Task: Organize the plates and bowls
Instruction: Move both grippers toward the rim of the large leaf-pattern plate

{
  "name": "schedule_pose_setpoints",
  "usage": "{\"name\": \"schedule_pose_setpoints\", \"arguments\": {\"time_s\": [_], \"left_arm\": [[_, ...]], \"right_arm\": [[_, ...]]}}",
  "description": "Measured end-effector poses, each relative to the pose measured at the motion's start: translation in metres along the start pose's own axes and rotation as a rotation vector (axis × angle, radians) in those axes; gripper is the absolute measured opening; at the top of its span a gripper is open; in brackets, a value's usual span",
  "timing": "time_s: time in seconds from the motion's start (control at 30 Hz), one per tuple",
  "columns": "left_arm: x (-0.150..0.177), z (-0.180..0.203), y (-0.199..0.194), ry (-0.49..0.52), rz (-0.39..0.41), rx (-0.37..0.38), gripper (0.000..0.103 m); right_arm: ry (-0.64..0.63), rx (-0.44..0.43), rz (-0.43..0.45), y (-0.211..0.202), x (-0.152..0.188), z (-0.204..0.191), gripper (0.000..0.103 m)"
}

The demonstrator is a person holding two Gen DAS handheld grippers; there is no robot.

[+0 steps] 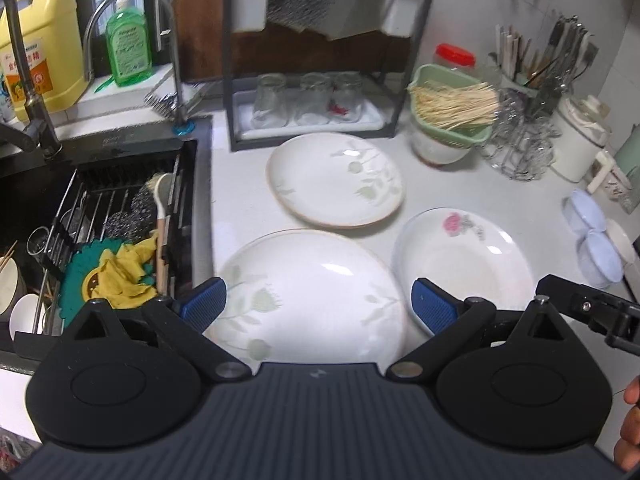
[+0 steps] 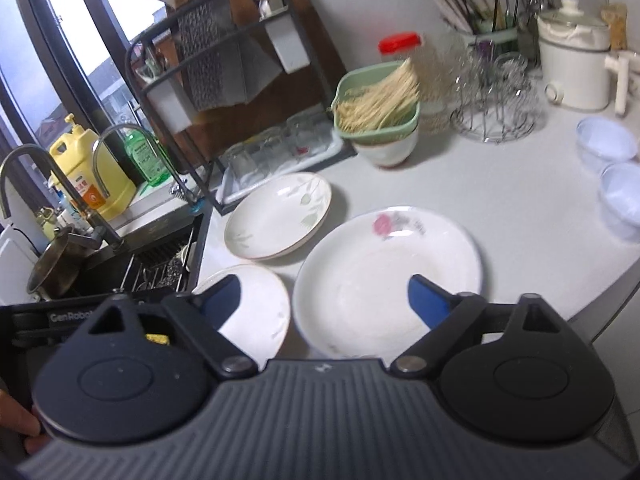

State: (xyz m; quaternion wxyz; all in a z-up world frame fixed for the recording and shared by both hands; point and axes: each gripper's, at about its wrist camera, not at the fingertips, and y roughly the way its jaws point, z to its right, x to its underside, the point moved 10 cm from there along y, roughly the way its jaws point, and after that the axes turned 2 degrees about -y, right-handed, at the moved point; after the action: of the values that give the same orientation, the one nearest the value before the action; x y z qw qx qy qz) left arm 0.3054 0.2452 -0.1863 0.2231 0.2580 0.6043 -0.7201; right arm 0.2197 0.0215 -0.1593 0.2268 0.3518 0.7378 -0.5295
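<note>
At the far left is the sink (image 1: pixel 120 184), with a rack of scrubbers and a yellow cloth in it. Just right of it, on the white table (image 1: pixel 240 184), lies the big leaf plate (image 1: pixel 312 296), flat and directly under the left gripper (image 1: pixel 318 304). Its blue fingers (image 1: pixel 204 304) stand wide apart, straddling the plate's near half and holding nothing. Behind that plate sits a second leaf plate (image 1: pixel 336 180), near the black rack (image 1: pixel 308 136) of glasses. Further right lies the rose plate (image 2: pixel 388 280), close beside the big one, dead ahead of the right gripper (image 2: pixel 324 300), which is also spread wide and empty. Each hand is nearest its own plate; round plates offer no long axis, so I'd judge a rim pinch from the near edge suits either. Two small pale bowls (image 2: pixel 608 152) wait at the far right.
</note>
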Motion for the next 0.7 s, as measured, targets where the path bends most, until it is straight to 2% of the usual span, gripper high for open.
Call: {"name": "schedule_pose_setpoints", "arguments": {"time_s": [0.17,0.3,0.43,0.7], "left_arm": [[0.002,-0.029,0.024,0.013,-0.046,-0.01,0.101],[0.005,-0.047,0.047,-0.025,-0.093,0.021,0.101],[0.005,-0.06,0.067,-0.056,-0.123,0.041,0.101],[0.008,-0.077,0.098,-0.096,-0.163,0.066,0.101]], "right_arm": [[0.022,-0.009,-0.042,0.026,0.015,-0.021,0.082],[0.058,-0.031,-0.093,0.045,0.027,-0.031,0.079],[0.114,-0.035,-0.126,0.062,0.031,-0.032,0.075],[0.269,-0.02,-0.162,0.082,0.039,-0.022,0.075]]}}
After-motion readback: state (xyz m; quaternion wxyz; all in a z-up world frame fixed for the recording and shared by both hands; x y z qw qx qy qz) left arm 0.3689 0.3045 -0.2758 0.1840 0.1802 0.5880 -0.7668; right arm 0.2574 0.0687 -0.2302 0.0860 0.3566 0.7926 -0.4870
